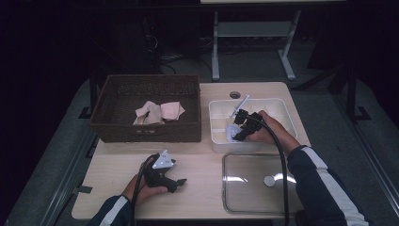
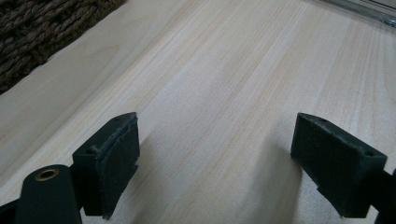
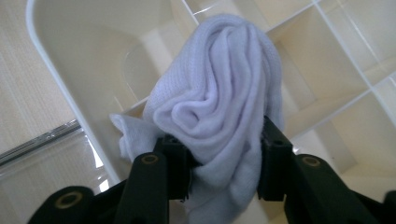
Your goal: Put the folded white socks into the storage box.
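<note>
A rolled white cloth (image 3: 224,93) is pinched between the two black jaws of my right gripper (image 3: 218,158), whose pads press into its sides. It hangs over the front-left compartment of a white divided tray (image 3: 70,56). In the high view the right gripper (image 1: 236,134) and the cloth (image 1: 230,133) are at the tray's (image 1: 287,109) near left part. My left gripper (image 1: 181,182) rests low over the wooden table in front of the basket. Its jaws (image 2: 217,158) stand wide apart with bare wood between them.
A dark woven basket (image 1: 146,129) at the back left holds pinkish folded cloths (image 1: 159,112); its corner shows in the left gripper view (image 2: 37,28). A clear lid (image 1: 256,181) with a round knob lies in front of the tray. A thin pale stick (image 1: 242,103) leans in the tray.
</note>
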The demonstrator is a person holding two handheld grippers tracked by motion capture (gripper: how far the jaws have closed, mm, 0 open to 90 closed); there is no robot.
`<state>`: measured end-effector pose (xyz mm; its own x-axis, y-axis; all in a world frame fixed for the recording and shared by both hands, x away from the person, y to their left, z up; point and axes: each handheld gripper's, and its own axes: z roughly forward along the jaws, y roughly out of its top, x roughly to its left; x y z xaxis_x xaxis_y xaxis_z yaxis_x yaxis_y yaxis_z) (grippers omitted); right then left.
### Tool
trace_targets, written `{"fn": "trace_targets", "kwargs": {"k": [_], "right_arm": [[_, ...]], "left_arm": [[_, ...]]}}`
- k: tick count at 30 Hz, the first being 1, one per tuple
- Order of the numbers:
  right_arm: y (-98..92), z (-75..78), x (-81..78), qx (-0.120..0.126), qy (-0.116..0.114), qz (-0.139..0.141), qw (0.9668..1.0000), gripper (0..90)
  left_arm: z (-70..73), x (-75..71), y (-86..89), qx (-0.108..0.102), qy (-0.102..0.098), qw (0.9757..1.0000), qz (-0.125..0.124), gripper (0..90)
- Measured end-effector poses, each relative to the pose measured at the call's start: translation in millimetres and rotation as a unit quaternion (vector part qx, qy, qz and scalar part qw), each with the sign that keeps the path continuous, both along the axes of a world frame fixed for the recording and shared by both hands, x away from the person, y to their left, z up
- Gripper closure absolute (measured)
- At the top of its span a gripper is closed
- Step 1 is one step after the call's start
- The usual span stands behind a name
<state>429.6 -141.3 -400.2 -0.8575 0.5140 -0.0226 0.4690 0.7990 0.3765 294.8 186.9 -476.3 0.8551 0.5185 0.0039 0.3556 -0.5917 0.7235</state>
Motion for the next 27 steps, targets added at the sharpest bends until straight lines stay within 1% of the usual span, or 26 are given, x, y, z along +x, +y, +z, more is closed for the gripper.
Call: {"fn": "trace_targets", "kwargs": {"k": [1, 3, 6, 8, 11, 15, 18, 19, 21, 23, 25, 27], "right_arm": [[-0.4, 0.4, -1.2, -0.001, -0.008, -0.002, 1.0, 59.3], [-1.4, 1.4, -2.4, 0.001, -0.011, -0.01, 0.9999, 54.7], [-4.6, 2.7, -1.9, 0.004, -0.014, -0.026, 0.9996, 46.2], [-7.2, 3.2, -1.5, 0.01, -0.012, -0.037, 0.9992, 42.0], [-11.1, 4.2, -1.8, 0.022, -0.013, -0.045, 0.9986, 39.0], [-14.7, 7.1, -2.6, 0.035, -0.013, -0.048, 0.9982, 35.1], [-17.2, 11.3, -4.0, 0.05, -0.018, -0.049, 0.9973, 32.1], [-17.6, 12.7, -4.9, 0.056, -0.02, -0.052, 0.9969, 31.4], [-17.8, 15.1, -6.4, 0.062, -0.023, -0.049, 0.9966, 30.6], [-17.4, 17.9, -7.9, 0.073, -0.031, -0.046, 0.9958, 31.5], [-16.5, 20.5, -8.6, 0.081, -0.04, -0.043, 0.995, 34.3], [-15.6, 22.9, -8.9, 0.09, -0.042, -0.047, 0.994, 37.3]], "left_arm": [[0.3, 0.0, 0.1, 0.002, 0.001, 1.0, 0.0, 14.5], [0.3, 0.1, 0.1, 0.002, 0.001, 1.0, 0.0, 14.5], [0.3, 0.1, 0.1, 0.002, 0.0, 1.0, 0.0, 14.5], [0.3, 0.1, 0.1, 0.002, 0.001, 1.0, 0.0, 14.5], [0.3, 0.1, 0.1, 0.002, 0.001, 1.0, 0.0, 14.5], [0.3, 0.1, 0.1, 0.002, 0.001, 1.0, 0.0, 14.5], [0.3, 0.1, 0.1, 0.002, 0.0, 1.0, 0.0, 14.5], [0.4, 0.1, 0.1, 0.002, 0.001, 1.0, 0.0, 14.5], [0.3, 0.1, 0.1, 0.002, 0.001, 1.0, 0.0, 14.5], [0.4, 0.1, 0.1, 0.003, 0.0, 1.0, -0.001, 14.5], [0.2, -0.1, -0.2, -0.001, 0.001, 1.0, 0.001, 14.5], [0.2, -0.1, -0.2, -0.001, 0.001, 1.0, 0.001, 14.5]]}}
